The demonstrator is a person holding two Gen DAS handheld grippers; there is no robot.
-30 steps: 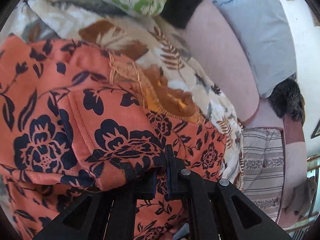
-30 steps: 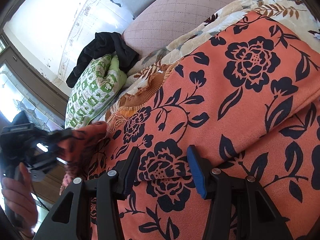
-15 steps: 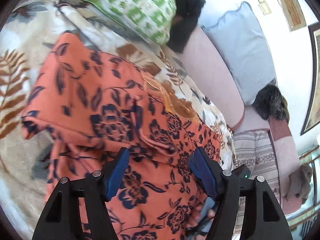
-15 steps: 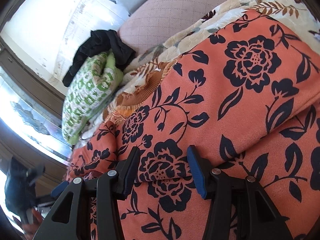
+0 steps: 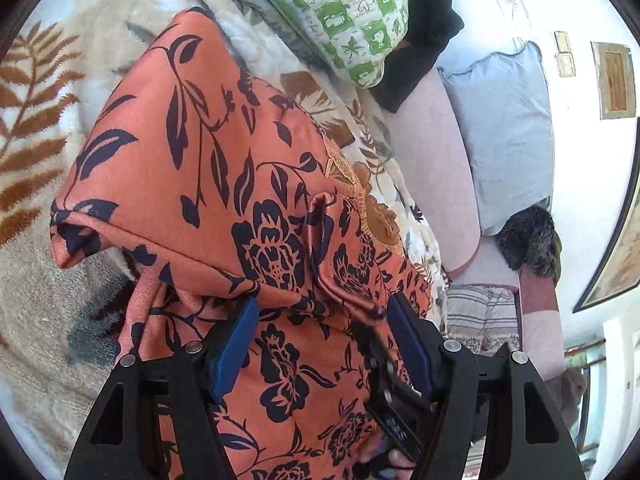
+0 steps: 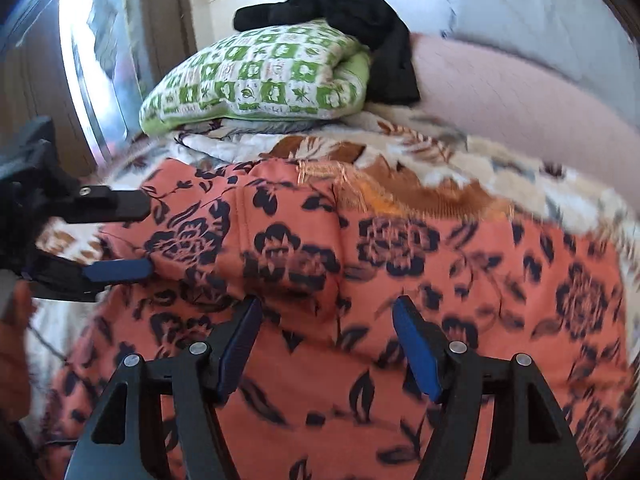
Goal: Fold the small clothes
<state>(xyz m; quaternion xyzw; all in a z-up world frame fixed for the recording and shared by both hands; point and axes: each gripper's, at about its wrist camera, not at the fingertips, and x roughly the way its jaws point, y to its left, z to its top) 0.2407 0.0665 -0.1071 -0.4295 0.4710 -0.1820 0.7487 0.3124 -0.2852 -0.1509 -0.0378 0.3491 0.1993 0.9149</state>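
Note:
An orange garment with a navy flower print (image 5: 224, 184) lies on a cream fern-patterned blanket (image 5: 36, 128). One side is folded over its middle, and a gold-trimmed neckline (image 5: 360, 200) shows at the far end. My left gripper (image 5: 320, 308) hovers open over the near part of the garment, with nothing between its pads. My right gripper (image 6: 326, 308) hangs above the same garment (image 6: 440, 264); its jaws are opening and nothing is pinched between them. In the right wrist view the left gripper (image 6: 136, 236) reaches in from the left edge, its fingers apart beside the folded part.
A green-and-white checked pillow (image 6: 260, 76) with a black cloth (image 6: 360, 16) on it lies beyond the garment. A pink sofa back (image 5: 432, 160), a pale blue cushion (image 5: 504, 128), a dark furry thing (image 5: 528, 240) and a striped cushion (image 5: 480, 312) stand to the right.
My left gripper opened, let go of the folded garment edge and drew back from it. My right gripper rolled, lifted off the cloth, and its jaws spread wider.

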